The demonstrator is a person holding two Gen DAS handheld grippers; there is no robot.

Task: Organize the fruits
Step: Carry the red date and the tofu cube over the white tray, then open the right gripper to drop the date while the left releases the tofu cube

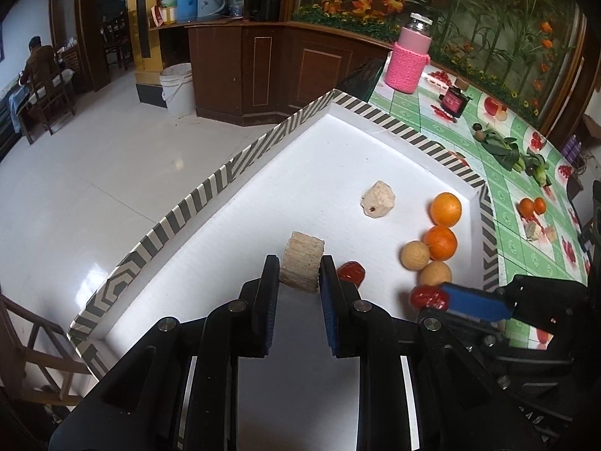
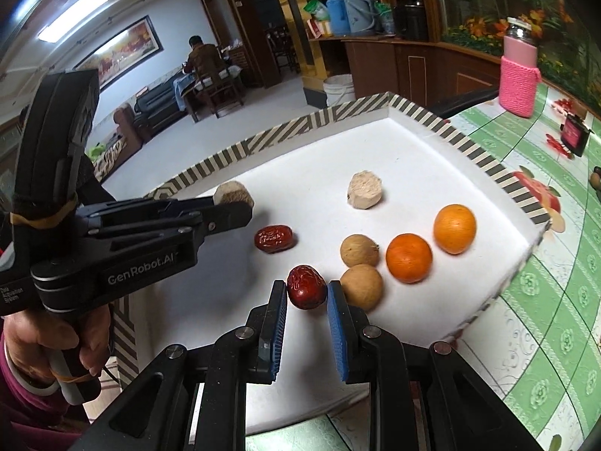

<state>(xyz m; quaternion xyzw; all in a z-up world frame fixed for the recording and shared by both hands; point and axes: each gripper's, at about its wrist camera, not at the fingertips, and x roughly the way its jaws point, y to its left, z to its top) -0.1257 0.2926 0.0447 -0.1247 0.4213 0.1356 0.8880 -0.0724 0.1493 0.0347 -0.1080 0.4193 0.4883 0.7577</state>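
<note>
L gripper (image 1: 299,268) clamped on pale fibrous chunk (image 1: 302,260), prob. sugarcane pc, over near-left of white tray (image 1: 263,203). R gripper (image 2: 306,293): jaws apart, straddling red jujube (image 2: 306,286), no squeeze seen yet. Jujube sits near edge, just beside longan (image 2: 362,286). Judged light, wrinkly skin, slightly soft; grip across mid-body, gentle. Chunk looks stiff, rough, unlikely to slip.
</note>
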